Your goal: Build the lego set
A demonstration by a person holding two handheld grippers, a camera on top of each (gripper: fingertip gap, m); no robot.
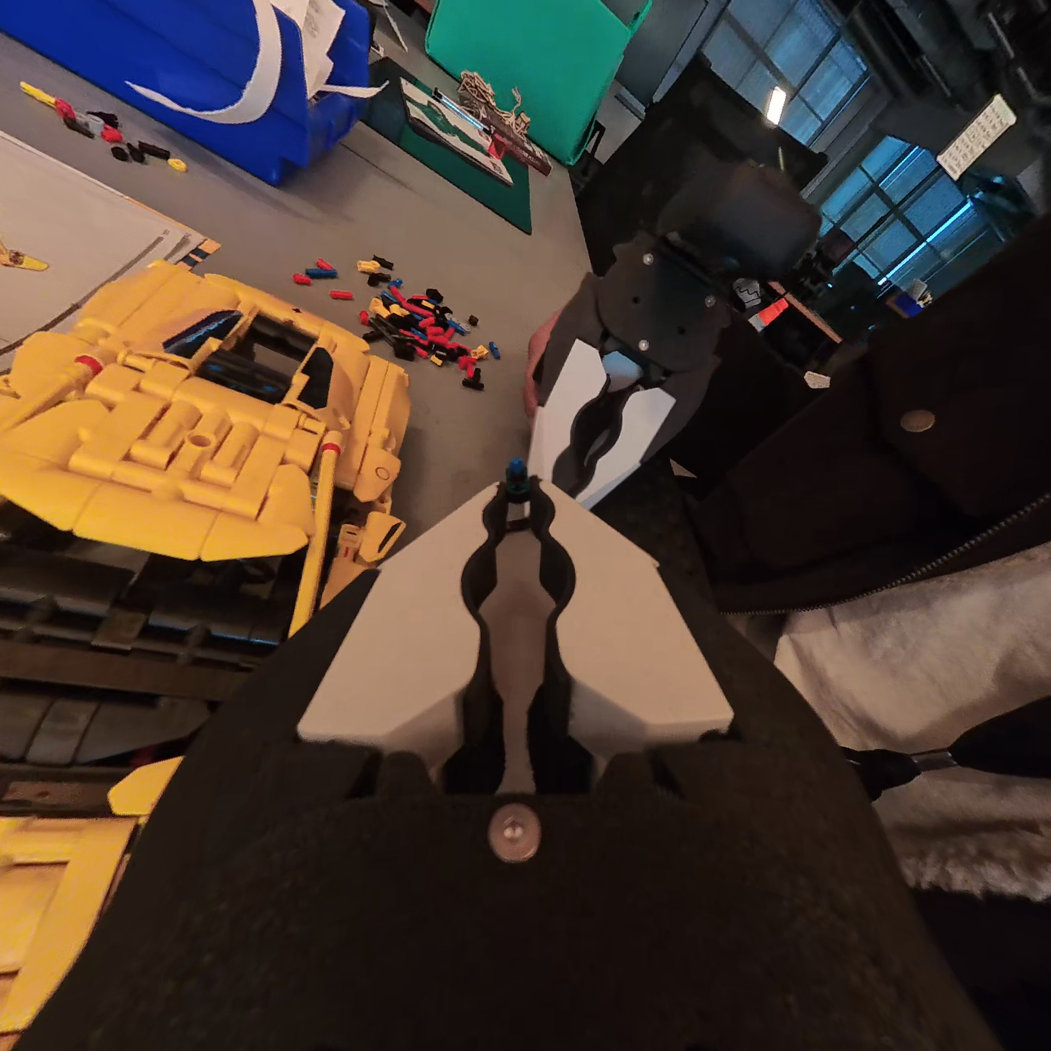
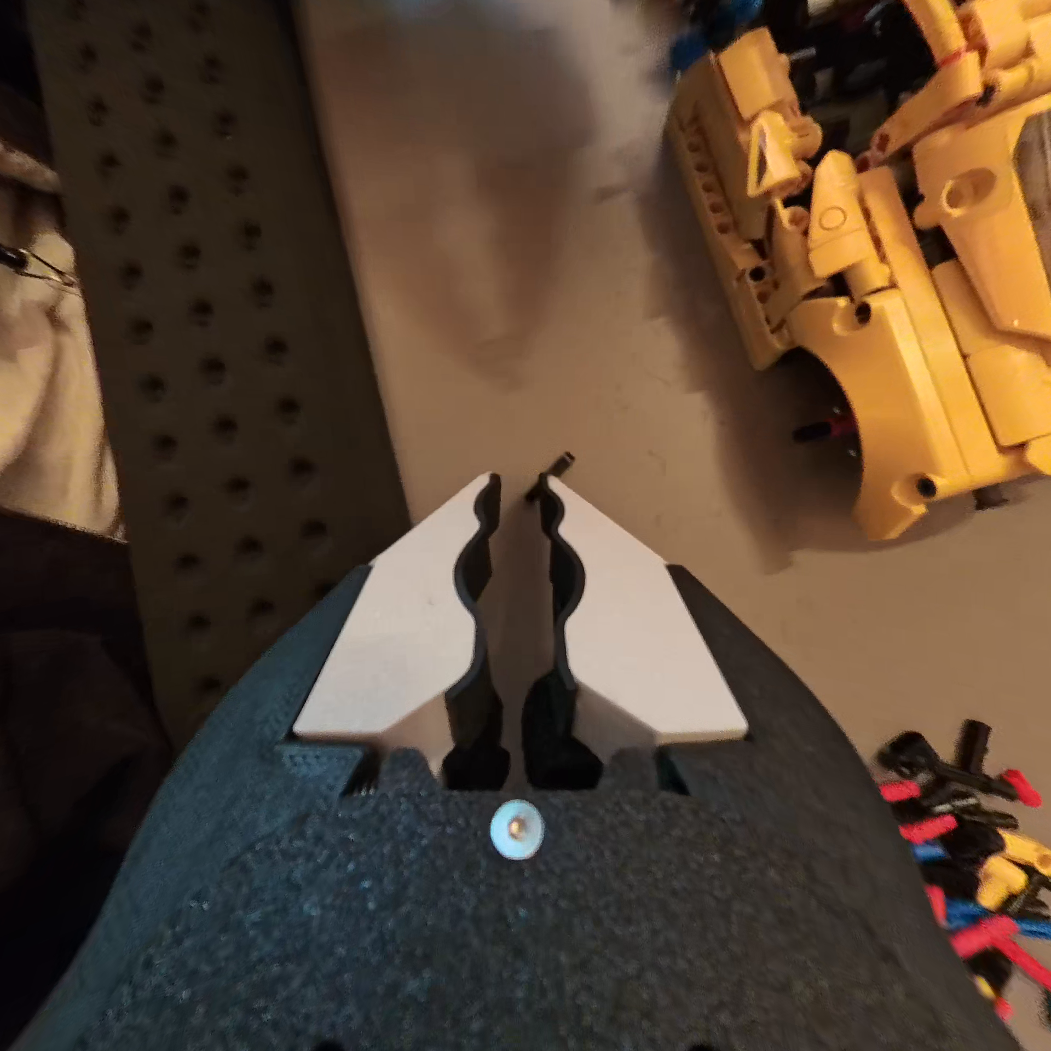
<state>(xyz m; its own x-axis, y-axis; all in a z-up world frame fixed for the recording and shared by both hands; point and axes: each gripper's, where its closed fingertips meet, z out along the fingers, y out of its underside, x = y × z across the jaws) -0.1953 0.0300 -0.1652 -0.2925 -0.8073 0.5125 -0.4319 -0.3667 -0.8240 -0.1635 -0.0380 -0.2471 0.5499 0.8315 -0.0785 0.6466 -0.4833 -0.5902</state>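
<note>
Left gripper point(image 1: 516, 493) is clenched on a small blue-and-black pin point(image 1: 516, 475); the pin sticks out past the fingertips, blue end outward. I'm holding it above the worktop point(image 1: 352, 193), just off the near corner of the yellow lego car point(image 1: 187, 415).

Right gripper point(image 2: 518, 489) is released, jaws slightly apart with nothing between them. A small black pin point(image 2: 556, 470) lies on the worktop right at the tip of the right-hand finger; can't tell if it's touching the pad. In the left wrist view the right gripper point(image 1: 591, 455) points down at the worktop edge, close beside the left one's tips.

Car sits on the worktop, bodywork mostly yellow, dark cockpit opening with blue accents. From the right wrist view I see one end of it: an open wheel arch point(image 2: 841, 421) with a black and red axle stub poking out.

Loose parts pile point(image 1: 423, 327), red, blue, black and yellow pins and connectors, is on the worktop beyond the car, well apart from both grippers. A second, smaller scatter point(image 1: 108, 128) lies farther back near a blue bin point(image 1: 187, 62). Instruction sheet point(image 1: 74, 227) lies flat beside the car. A perforated strip point(image 2: 205, 318) runs along the worktop edge in the right wrist view.
</note>
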